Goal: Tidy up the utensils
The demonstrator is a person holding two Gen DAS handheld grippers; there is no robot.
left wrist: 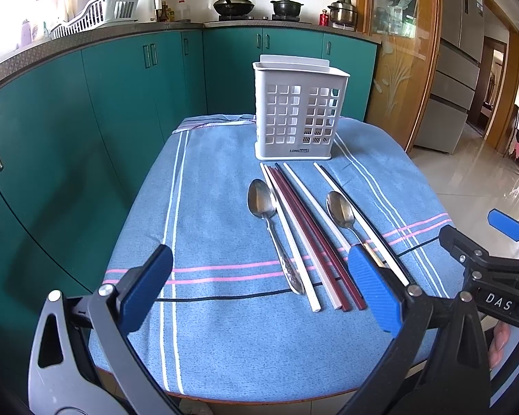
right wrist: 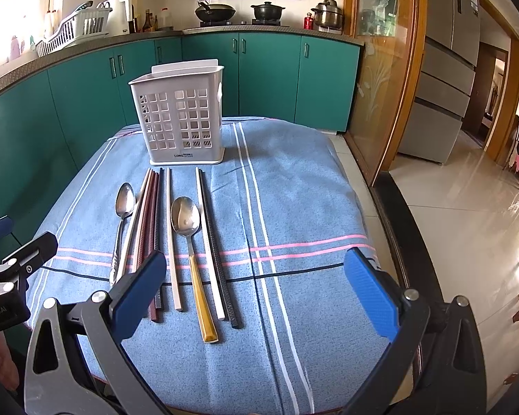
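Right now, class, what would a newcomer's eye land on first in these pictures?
First, the white slotted utensil holder standing upright at the far end of the blue striped cloth. Next, the spoons and chopsticks lined up before it, notably the gold-handled spoon. Both open tongs, left and right, frame the view.

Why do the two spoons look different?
The right spoon has a yellow handle; the left spoon is silver all over, with a patterned handle. The left spoon lies beside the bunched chopsticks, the right spoon between separate ones. Both are shiny, bowls pointing toward the white holder.
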